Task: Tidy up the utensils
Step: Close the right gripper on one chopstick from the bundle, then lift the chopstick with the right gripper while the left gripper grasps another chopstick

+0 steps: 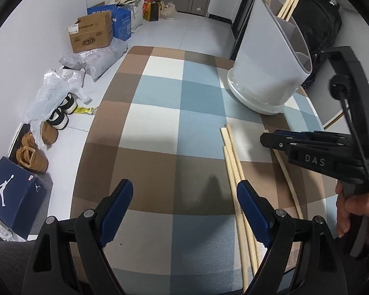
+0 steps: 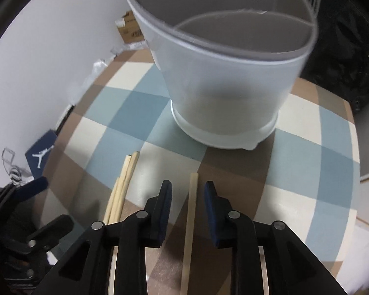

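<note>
Right wrist view shows the right hand-held gripper (image 2: 187, 191) released, its pads apart around one chopstick (image 2: 190, 221) lying on the bench (image 2: 307, 147) near the holder (image 2: 223, 86). Left hand-held gripper (image 1: 182, 194) hangs released, grasping nothing, beside more chopsticks (image 1: 233, 167).

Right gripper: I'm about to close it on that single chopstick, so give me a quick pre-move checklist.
1. Chopstick between the right gripper pads: ok.
2. Pads clear of it, jaws open: ok.
3. Only one chopstick in the gap; the bundle lies apart: ok.
4. Left gripper open, holding nothing: ok.
5. Holder upright on the cloth: ok.
6. Free room in a holder compartment: cannot tell.
</note>
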`<state>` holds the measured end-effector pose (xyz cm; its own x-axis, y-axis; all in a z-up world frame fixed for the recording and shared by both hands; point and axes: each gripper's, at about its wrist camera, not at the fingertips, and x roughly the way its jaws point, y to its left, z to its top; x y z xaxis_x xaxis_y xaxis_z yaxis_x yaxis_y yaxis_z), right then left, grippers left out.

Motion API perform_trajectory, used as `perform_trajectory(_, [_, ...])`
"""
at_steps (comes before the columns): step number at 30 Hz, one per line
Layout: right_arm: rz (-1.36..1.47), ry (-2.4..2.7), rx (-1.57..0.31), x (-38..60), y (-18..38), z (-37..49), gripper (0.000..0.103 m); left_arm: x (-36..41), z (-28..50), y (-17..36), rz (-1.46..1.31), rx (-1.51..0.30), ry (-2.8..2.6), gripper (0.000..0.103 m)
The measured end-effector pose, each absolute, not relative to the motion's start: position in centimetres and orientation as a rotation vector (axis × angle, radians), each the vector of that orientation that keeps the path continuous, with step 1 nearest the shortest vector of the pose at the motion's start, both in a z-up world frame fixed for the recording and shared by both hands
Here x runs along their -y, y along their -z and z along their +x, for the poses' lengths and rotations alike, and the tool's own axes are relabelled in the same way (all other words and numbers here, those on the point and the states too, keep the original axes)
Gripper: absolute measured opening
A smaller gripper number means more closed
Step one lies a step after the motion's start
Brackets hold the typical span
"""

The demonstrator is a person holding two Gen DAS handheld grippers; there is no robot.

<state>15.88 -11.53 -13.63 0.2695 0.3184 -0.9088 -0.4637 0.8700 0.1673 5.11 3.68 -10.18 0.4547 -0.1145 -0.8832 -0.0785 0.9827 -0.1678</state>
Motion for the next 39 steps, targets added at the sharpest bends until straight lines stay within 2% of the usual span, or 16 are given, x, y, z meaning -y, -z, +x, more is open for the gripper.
perform_trajectory(3, [-0.186,-0.527,-1.163,11.0,13.5,16.0,0.023,-3.7,5.1,10.3,-0.175,-1.103,0.020,0.083])
perform_trajectory(4, [-0.218,-0.511,-1.151,10.5,13.6,16.0,0.020,-3.6,5.0,10.3,-0.162,-1.101,0.016,0.083])
perform_trajectory(5, [-0.225,-0.509,-1.145,10.6,13.6,15.9,0.011,-3.6,5.0,10.3,-0.155,-1.102,0.016,0.083])
perform_trajectory(6, [-0.206,-0.523,-1.148,10.8,13.8,16.0,0.006,-3.5,4.9,10.4,-0.154,-1.108,0.023,0.083])
perform_trajectory(13, [-0.076,-0.542,-1.139,12.3,13.0,16.1,0.005,-2.5,4.7,11.0,-0.128,-1.151,0.061,0.083])
perform_trajectory(22, [0.129,-0.558,-1.009,16.8,8.2,15.6,0.005,-0.1,4.3,11.7,-0.016,-1.208,0.084,0.083])
perform_trajectory(39, [0.292,-0.580,-0.888,22.5,4.9,13.9,0.005,0.2,5.4,12.1,0.024,-1.263,0.007,0.083])
